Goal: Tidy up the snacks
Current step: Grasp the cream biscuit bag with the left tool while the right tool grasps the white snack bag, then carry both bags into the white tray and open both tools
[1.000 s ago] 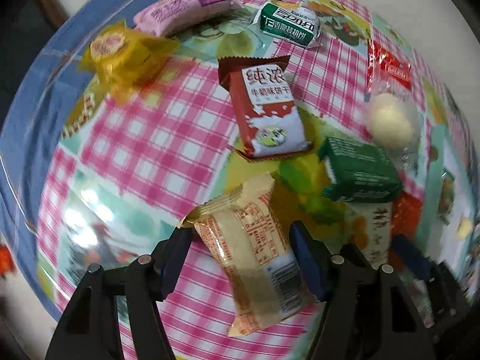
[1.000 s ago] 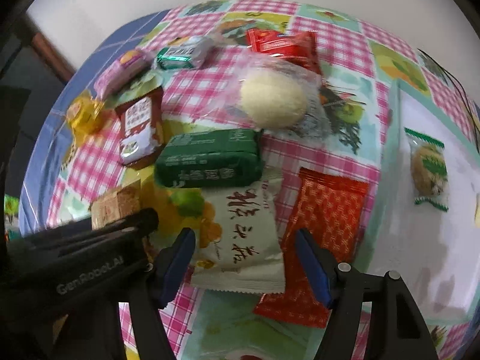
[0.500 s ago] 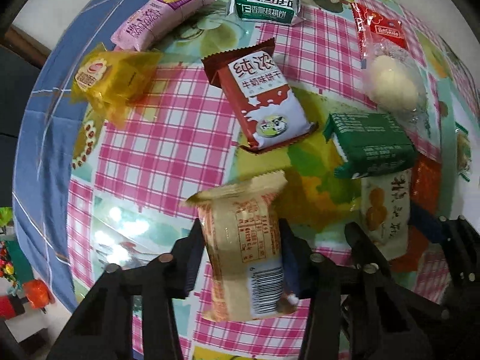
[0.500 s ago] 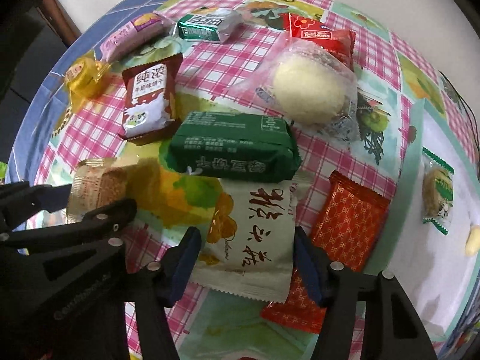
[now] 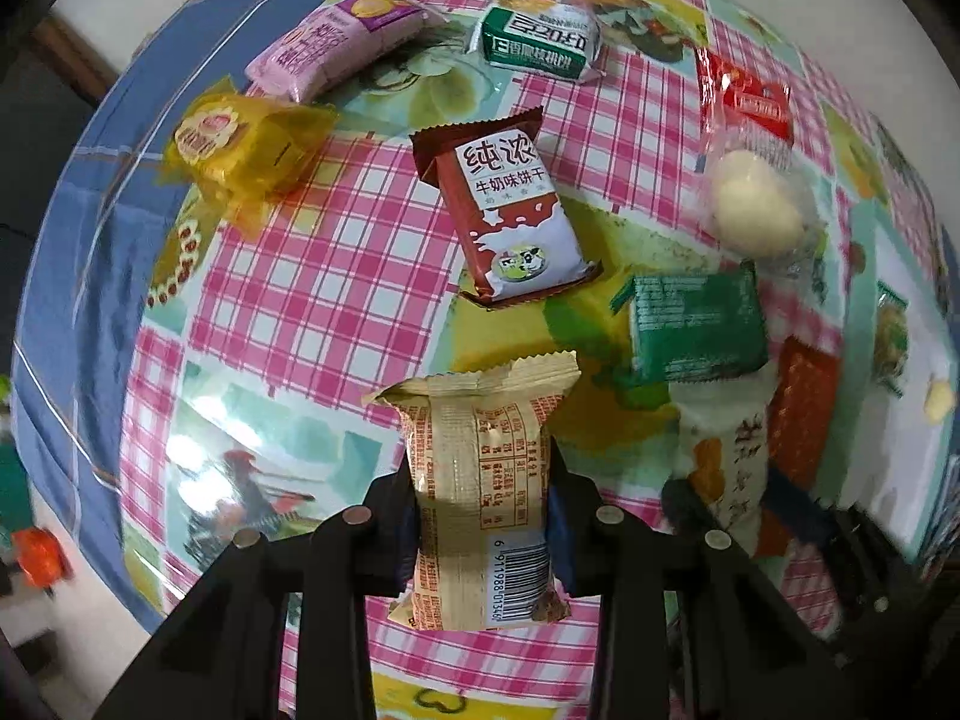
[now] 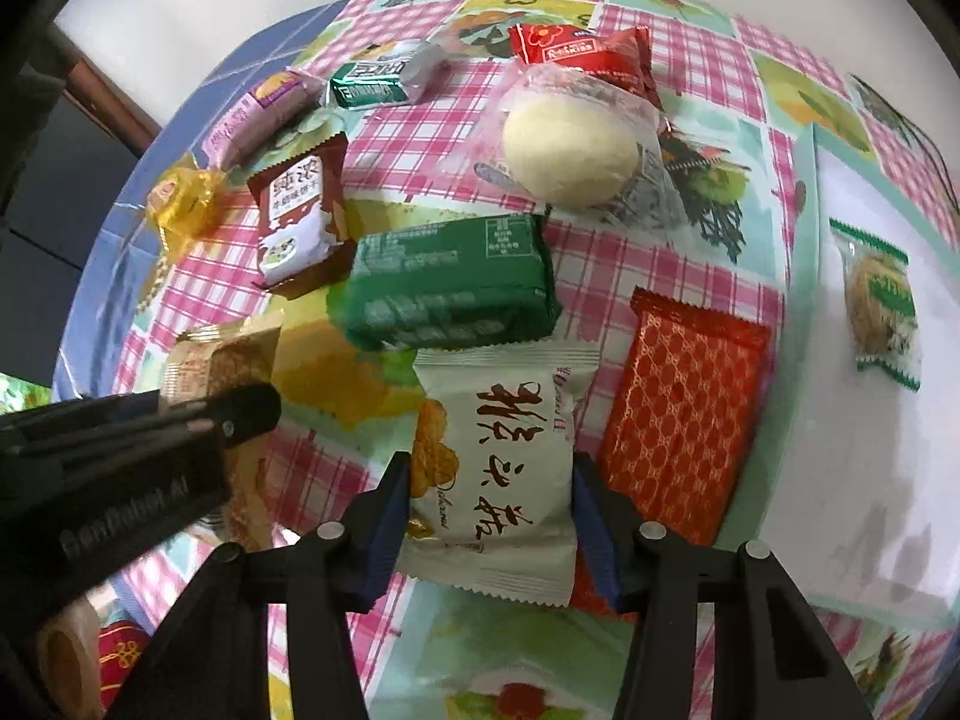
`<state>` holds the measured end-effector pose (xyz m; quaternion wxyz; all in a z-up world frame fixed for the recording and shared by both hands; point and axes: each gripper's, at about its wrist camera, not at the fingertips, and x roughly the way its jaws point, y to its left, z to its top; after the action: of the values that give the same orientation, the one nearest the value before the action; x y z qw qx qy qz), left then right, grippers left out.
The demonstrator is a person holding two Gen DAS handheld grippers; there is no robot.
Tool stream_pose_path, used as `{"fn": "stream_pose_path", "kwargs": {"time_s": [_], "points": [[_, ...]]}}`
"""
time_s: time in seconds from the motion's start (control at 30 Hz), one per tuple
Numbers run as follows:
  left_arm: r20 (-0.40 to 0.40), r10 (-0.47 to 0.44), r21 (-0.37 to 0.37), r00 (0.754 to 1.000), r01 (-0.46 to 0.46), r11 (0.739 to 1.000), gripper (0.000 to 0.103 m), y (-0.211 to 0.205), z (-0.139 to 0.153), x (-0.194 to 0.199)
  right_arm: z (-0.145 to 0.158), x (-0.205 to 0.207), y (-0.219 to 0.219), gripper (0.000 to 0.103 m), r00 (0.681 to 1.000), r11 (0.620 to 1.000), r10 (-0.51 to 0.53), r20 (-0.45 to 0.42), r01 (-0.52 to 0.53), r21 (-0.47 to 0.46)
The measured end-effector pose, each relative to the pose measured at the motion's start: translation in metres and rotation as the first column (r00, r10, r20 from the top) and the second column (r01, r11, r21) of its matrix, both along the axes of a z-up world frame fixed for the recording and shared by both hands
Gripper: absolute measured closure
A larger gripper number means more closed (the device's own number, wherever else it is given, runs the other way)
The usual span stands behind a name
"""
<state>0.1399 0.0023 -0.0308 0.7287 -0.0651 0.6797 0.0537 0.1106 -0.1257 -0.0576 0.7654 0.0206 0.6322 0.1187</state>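
My left gripper (image 5: 483, 525) is shut on a beige snack pack (image 5: 480, 480) with a barcode, held above the checkered tablecloth (image 5: 312, 294). My right gripper (image 6: 489, 513) is shut on a white snack pack (image 6: 498, 456) with black characters. The left gripper also shows in the right wrist view (image 6: 150, 444) with the beige pack (image 6: 222, 360). A green pack (image 6: 450, 276), an orange-red pack (image 6: 684, 414), a brown milk biscuit pack (image 5: 510, 210) and a round cream bun (image 6: 570, 138) lie among the snacks.
A white tray (image 6: 852, 480) at the right holds a green-edged cookie pack (image 6: 882, 306). A yellow pack (image 5: 240, 144), a pink pack (image 5: 330, 48), a green-white pack (image 5: 540, 39) and a red pack (image 6: 582, 54) lie at the far side. The table edge curves at the left.
Both grippers have closed: the left on the beige pack, the right on the white pack. The left gripper has lifted its pack off the cloth.
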Motion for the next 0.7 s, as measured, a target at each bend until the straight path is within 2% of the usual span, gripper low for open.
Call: {"fn": "stream_pose_path", "kwargs": {"time_s": [0.13,0.23,0.4,0.7], "points": [[0.048,0.029,-0.022,0.998,-0.028,0.999,0.067,0.005,0.017,-0.011,0.014,-0.01,-0.014,0.049,0.999,0.999,-0.03,0.016,0.029,0.03],[0.089,0.05,-0.068,0.995,-0.044,0.997,0.067,0.005,0.037,-0.018,0.028,-0.017,-0.025,0.049,0.998,0.997,-0.059,0.034,0.057,0.061],[0.168,0.033,-0.071,0.985,-0.022,0.997,0.067,-0.014,0.068,-0.02,0.055,-0.025,-0.039,0.049,0.991,0.99,-0.112,0.071,0.105,0.09],[0.244,-0.046,-0.081,0.969,0.068,0.994,0.067,-0.069,0.071,-0.011,0.08,-0.028,-0.099,0.049,0.956,0.962,-0.269,0.115,0.262,0.075]]}}
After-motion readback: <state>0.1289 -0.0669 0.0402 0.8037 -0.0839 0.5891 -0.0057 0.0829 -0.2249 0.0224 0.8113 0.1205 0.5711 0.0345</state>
